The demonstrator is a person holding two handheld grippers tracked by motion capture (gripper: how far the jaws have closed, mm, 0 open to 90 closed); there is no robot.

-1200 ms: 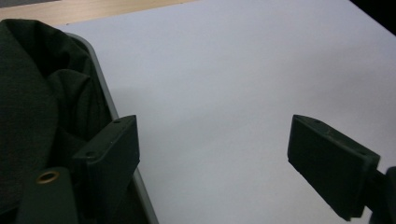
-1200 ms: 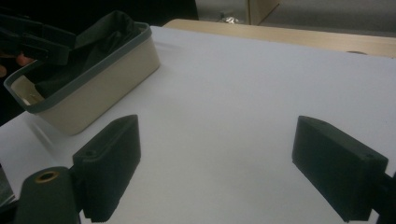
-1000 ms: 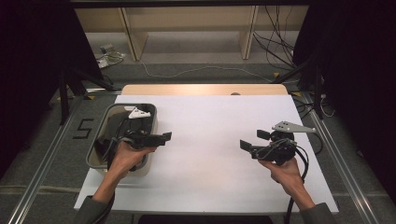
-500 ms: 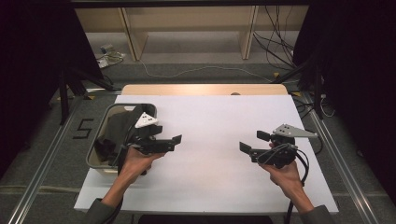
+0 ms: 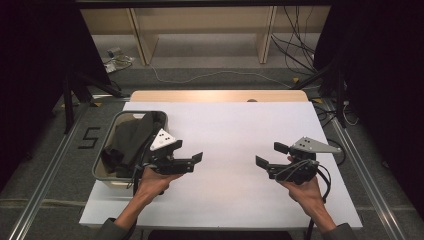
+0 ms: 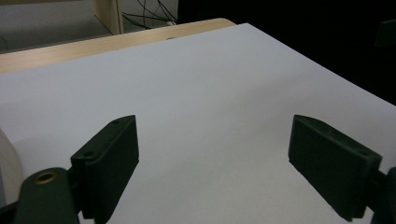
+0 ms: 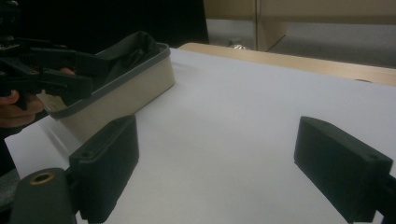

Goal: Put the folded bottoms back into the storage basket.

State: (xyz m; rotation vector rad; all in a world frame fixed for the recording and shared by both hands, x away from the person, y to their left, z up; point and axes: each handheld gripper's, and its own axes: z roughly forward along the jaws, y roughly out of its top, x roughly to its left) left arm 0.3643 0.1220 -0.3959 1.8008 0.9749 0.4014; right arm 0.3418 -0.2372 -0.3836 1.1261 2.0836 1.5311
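Dark cloth [image 5: 131, 141] heaped in beige bin [image 5: 107, 176] at table's left; likely soft, light (pinch a raised fold). Left gripper [image 5: 192, 161] and right gripper [image 5: 268, 156]: jaws wide apart, empty.

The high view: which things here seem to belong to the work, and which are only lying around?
Likely for the work:
- left tongs, open
- right tongs, open
- bin with dark cloth

Just lying about:
- cables on the floor
- wooden shelf legs
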